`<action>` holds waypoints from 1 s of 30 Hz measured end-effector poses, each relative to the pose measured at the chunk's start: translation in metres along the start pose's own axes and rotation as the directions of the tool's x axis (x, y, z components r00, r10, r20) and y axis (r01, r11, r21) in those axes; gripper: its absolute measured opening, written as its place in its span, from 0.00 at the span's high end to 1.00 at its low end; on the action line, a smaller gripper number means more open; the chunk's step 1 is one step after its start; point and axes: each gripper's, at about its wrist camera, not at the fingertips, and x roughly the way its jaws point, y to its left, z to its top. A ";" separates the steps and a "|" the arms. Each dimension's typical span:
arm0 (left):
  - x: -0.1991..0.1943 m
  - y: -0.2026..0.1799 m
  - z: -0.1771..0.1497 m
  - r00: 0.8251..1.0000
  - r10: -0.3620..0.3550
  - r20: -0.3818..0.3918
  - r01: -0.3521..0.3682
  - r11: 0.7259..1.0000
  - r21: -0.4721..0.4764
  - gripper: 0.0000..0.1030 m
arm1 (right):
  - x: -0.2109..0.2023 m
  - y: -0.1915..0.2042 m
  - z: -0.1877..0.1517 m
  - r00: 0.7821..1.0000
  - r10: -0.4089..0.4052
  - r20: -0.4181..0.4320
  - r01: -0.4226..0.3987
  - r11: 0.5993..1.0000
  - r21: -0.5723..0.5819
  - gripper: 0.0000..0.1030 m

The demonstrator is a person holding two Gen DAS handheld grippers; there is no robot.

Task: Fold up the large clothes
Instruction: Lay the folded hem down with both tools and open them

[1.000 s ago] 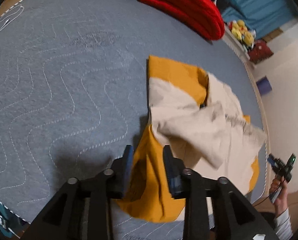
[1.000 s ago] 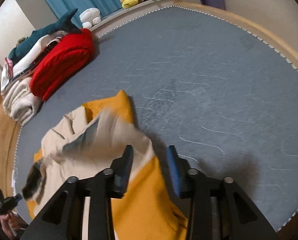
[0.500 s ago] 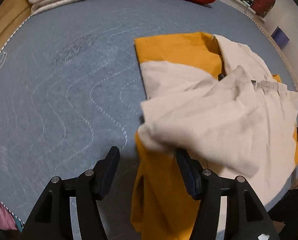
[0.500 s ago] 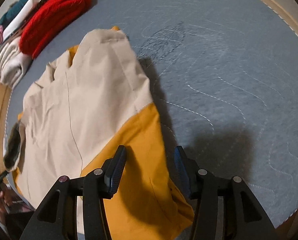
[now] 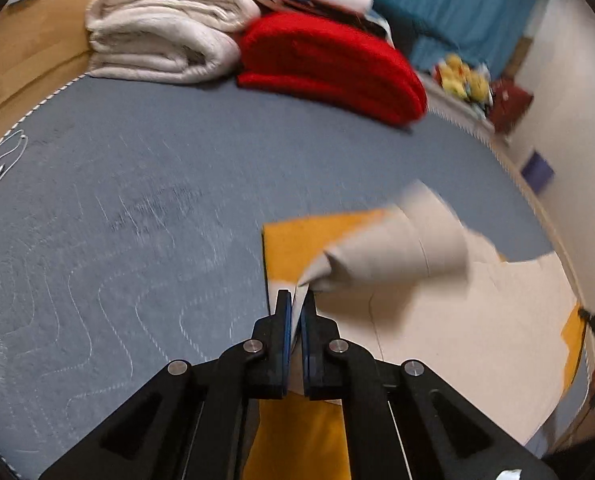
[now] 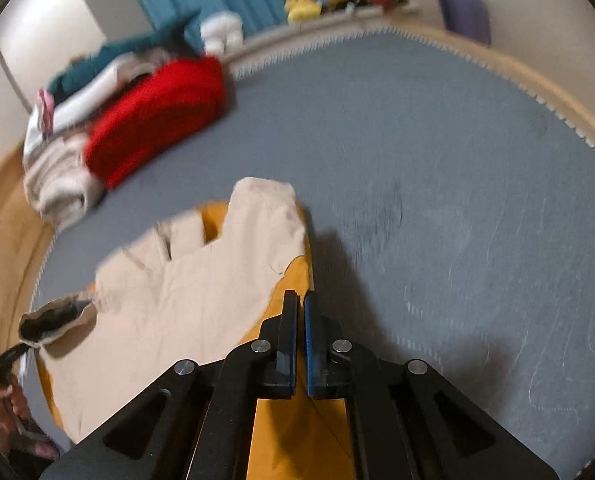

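Each camera rides on its own gripper and looks forward and steeply down along the fingers at the grey mat (image 5: pixel 145 184). The left view stands close over one edge of the tan-and-yellow garment (image 5: pixel 449 320), the right view over the opposite edge (image 6: pixel 185 280). Both share the garment and, beyond it, the red folded blanket (image 5: pixel 329 68) (image 6: pixel 157 120).

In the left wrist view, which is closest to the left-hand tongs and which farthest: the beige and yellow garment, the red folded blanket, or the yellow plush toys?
1. Beige and yellow garment: pinched in the left tongs.
2. Red folded blanket: beyond it, at the mat's far edge.
3. Yellow plush toys: farthest, upper right by the wall.
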 end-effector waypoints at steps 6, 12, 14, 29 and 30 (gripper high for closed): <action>0.020 0.002 0.013 1.000 -0.018 0.001 0.018 0.998 -0.059 0.97 | 0.017 0.002 0.013 0.999 -0.047 0.024 0.046 0.997 0.057 0.97; 0.038 0.002 0.035 0.999 -0.005 0.052 0.011 0.994 -0.108 0.98 | 0.031 0.012 0.027 0.993 -0.087 0.076 0.082 0.994 0.070 0.98; 0.043 -0.001 0.041 0.997 0.008 0.078 0.000 0.994 -0.107 0.98 | 0.029 0.017 0.033 0.988 -0.085 0.129 0.078 0.995 0.059 0.98; 0.143 0.024 0.038 0.986 0.135 -0.097 -0.147 0.980 -0.130 0.98 | 0.131 0.016 0.042 0.965 -0.263 -0.007 0.263 0.965 -0.016 0.99; 0.146 0.024 0.037 0.985 0.134 -0.105 -0.147 0.982 -0.122 0.98 | 0.131 0.017 0.043 0.961 -0.276 0.005 0.276 0.961 -0.020 0.99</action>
